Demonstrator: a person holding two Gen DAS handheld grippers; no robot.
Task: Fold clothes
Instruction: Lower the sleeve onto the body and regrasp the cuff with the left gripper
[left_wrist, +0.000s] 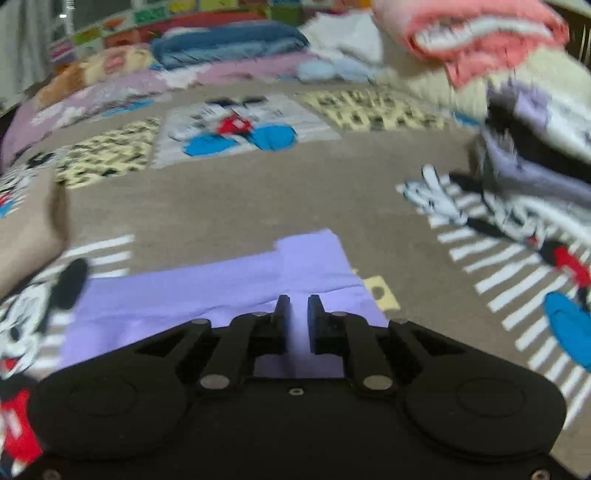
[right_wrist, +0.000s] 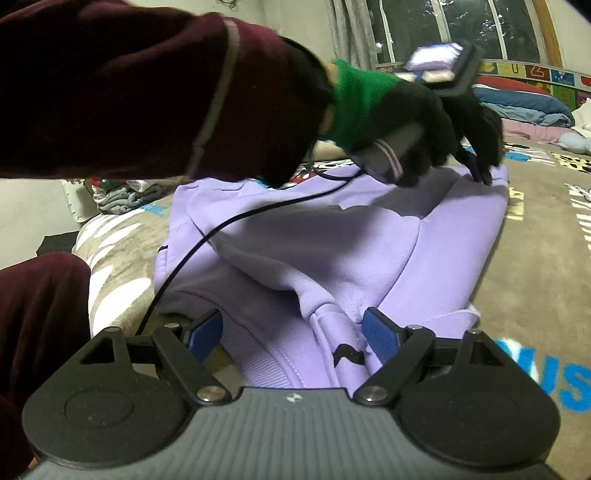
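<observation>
Right wrist view, left to right. Far left: dark red sleeve (right_wrist: 110, 92) and the person's gloved left hand (right_wrist: 424, 122) reaching across to the upper right of the frame. The left claw (right_wrist: 480, 173) tips sit on the far edge of the purple sweatshirt (right_wrist: 332, 240), which lies spread flat on the bed (right_wrist: 535, 277), centre frame. Cable (right_wrist: 221, 225) trails across the fabric.

Left wrist view: left claw (left_wrist: 295, 306) nearly pressed together, narrow slit left; purple cloth shows in the slit, so likely pinching the garment's edge, but blur keeps contact unconfirmed.

Bottom centre: right claw (right_wrist: 291, 332) spread wide, blue pads either side of the near cuff/hem fold, not pressing it.

Step, as I read it: taking hold for a fold; far edge gripped, near side not yet.

Next: close the right claw on the near fold, then lift both edges together, keeping the cable out of the fold. Pile of clothes (left_wrist: 517, 74) upper right waits.
</observation>
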